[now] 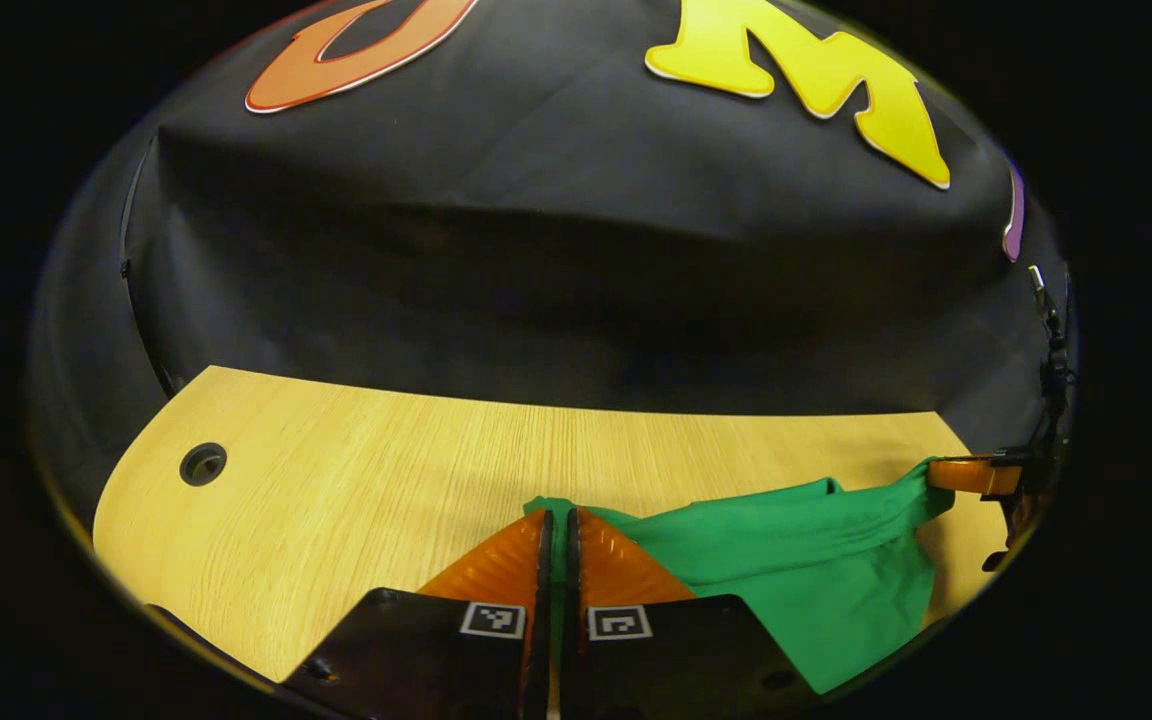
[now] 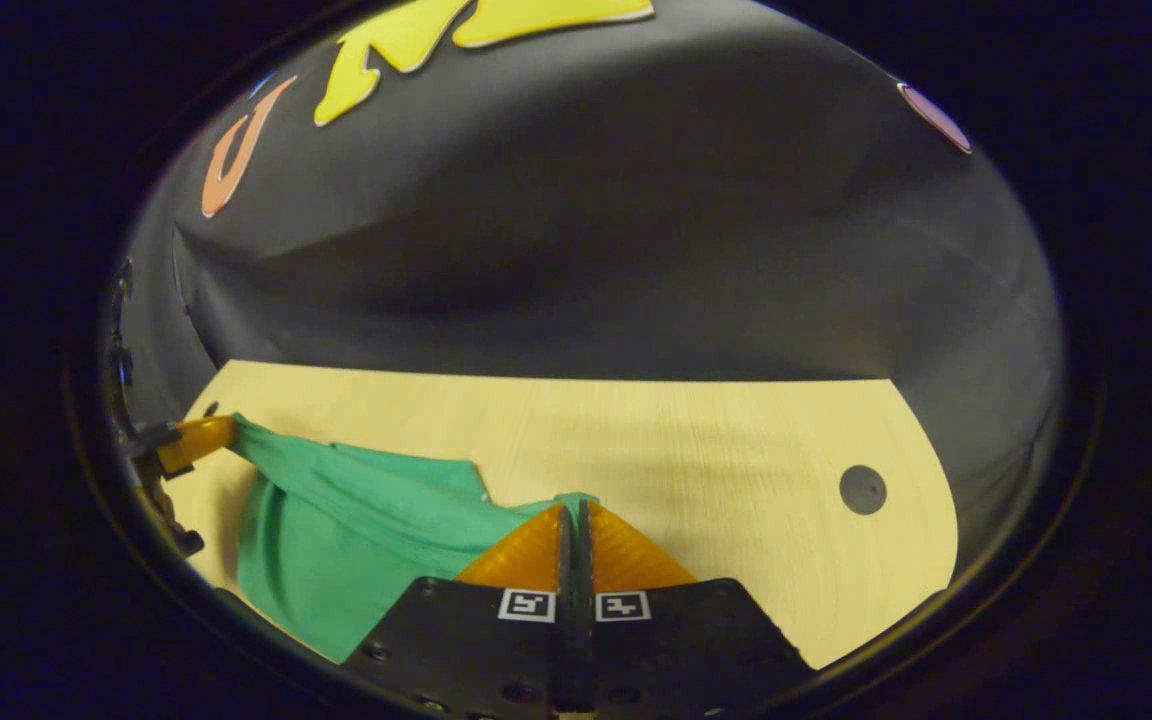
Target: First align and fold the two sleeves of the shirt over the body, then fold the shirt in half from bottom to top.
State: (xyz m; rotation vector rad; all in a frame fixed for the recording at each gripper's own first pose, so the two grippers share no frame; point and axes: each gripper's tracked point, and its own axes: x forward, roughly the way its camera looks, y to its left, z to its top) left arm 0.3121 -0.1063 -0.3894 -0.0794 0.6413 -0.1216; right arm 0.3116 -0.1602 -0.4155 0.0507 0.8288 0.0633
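both tongs, left (image 1: 558, 535) and right (image 2: 576, 525), are clamped on the green shirt's (image 1: 796, 570) edge, holding it stretched above the counter (image 1: 356, 480) to align it.

Left gripper view rides on my left gripper (image 1: 558, 525), low and close over the table (image 1: 356, 480), facing the booth wall. Right gripper view sits likewise on my right gripper (image 2: 576, 515). Both share the green shirt (image 1: 796, 570) and tabletop, each catching the other gripper at its edge.

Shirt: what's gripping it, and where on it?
Both grippers, left and right, are shut on the green shirt, each pinching an edge at opposite ends, lifted above the table.
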